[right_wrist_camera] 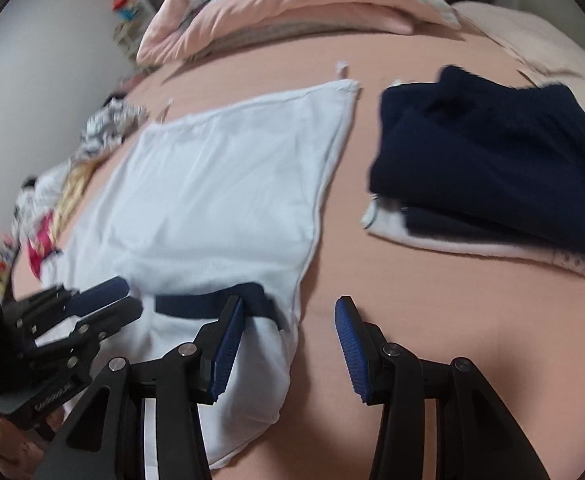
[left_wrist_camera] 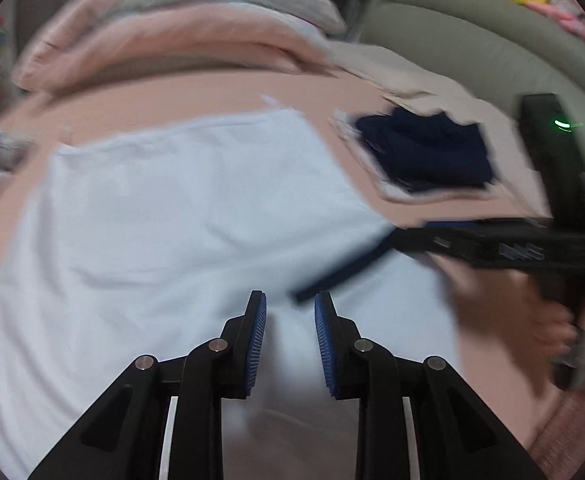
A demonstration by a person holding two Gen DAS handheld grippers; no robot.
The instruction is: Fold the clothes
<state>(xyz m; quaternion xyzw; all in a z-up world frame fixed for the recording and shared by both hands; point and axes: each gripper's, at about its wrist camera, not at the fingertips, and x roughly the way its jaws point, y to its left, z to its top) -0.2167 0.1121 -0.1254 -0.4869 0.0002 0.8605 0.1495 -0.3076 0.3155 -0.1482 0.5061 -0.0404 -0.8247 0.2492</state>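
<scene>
You had the white garment (right_wrist_camera: 228,184) spread flat on the pink bed (right_wrist_camera: 372,340), its navy band (right_wrist_camera: 212,302) at the near end, with no fold in it yet as far as I could judge. Right of the white garment sat a finished stack topped by navy clothes (right_wrist_camera: 492,164); left of it lay a heap of unfolded clothes (right_wrist_camera: 52,200). Your left gripper (left_wrist_camera: 289,344) hovered over the white garment, jaws released; your right gripper (right_wrist_camera: 288,344) hung at its near right edge, jaws parted and grasping nothing
</scene>
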